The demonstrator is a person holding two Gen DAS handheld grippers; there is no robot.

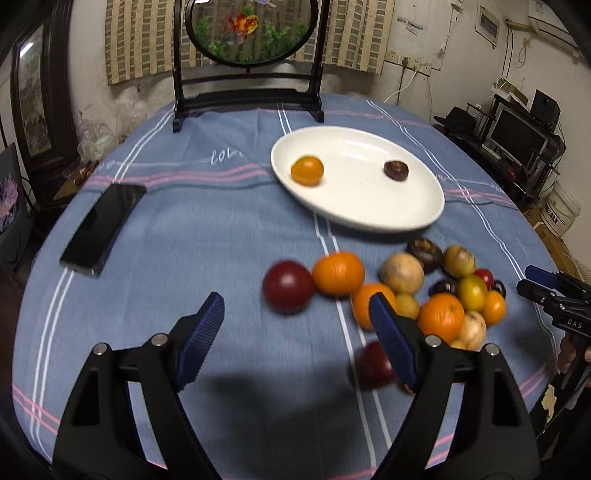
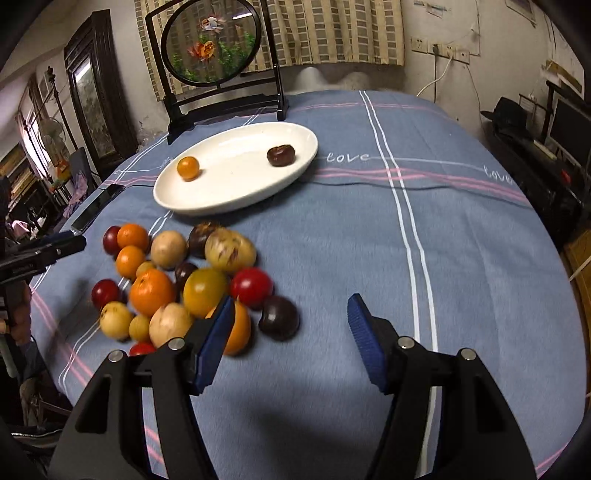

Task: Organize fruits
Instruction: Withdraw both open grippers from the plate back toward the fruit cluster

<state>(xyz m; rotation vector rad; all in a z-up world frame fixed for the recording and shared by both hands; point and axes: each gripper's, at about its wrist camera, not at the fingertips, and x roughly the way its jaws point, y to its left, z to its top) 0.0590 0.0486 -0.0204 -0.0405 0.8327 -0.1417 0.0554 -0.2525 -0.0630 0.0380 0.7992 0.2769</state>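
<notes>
- Fruit pile (image 2: pixel 177 284): loose cluster of oranges, red and dark plums, pale tan and yellow fruits, lying on the cloth just in front of the white plate, on the side nearest you.
- Small orange fruit (image 2: pixel 188 168): in the white plate (image 2: pixel 236 199), toward its left end as your right camera sees it.
- Dark brown fruit (image 2: pixel 281 155): also in the plate, toward its opposite end, well apart from the small orange fruit.
- Dark plum (image 2: pixel 279 317): at the pile's edge farthest from the plate on the right, lying beside the left finger of your right gripper, not between the fingers.
- Right gripper (image 2: pixel 291 328): your jaws stand apart with only bare cloth between them; nothing is held. It sits nearer you than the plate, to the right of the pile.
- Left gripper (image 1: pixel 295 321): your jaws stand wide apart and empty; the red plum (image 1: pixel 288 286) lies just beyond the gap, and the right finger overlaps an orange (image 1: pixel 365 306) in view. It is on the near side of the plate, left of the pile.
- Black phone (image 1: pixel 103 227): flat on the cloth, left of the plate.
- Round painted screen on a dark stand (image 1: pixel 251 29): upright behind the plate.
- Blue striped tablecloth (image 2: pixel 369 240): beneath the plate and all else.
</notes>
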